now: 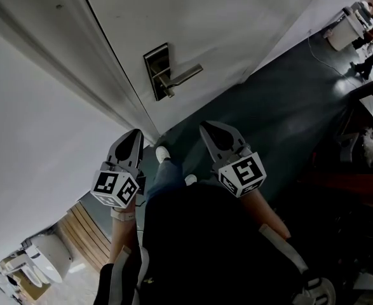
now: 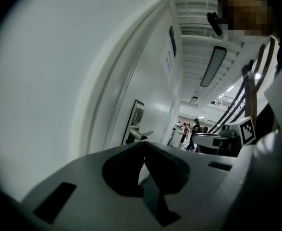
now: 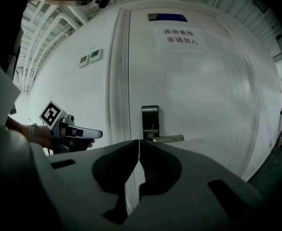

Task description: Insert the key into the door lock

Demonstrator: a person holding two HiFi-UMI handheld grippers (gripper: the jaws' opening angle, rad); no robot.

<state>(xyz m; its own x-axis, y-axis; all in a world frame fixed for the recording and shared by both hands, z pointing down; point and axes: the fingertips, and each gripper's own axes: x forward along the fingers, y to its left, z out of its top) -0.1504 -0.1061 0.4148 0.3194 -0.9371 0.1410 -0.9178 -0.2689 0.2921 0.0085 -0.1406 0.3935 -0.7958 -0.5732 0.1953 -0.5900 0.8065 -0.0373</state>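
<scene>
One lock plate (image 1: 156, 70) is seen on the white door (image 1: 224, 11), with a lever handle (image 1: 185, 75) set on it. The left tool (image 2: 143, 143) and the right tool (image 3: 139, 141) are held short of the door, each closed tip to tip and empty. A paper notice (image 3: 181, 36) is stuck higher on the door.

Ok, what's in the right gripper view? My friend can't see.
The right gripper, jaws shut and empty, points at a white door with a lock plate and lever handle. The left gripper shows at the left.
</scene>
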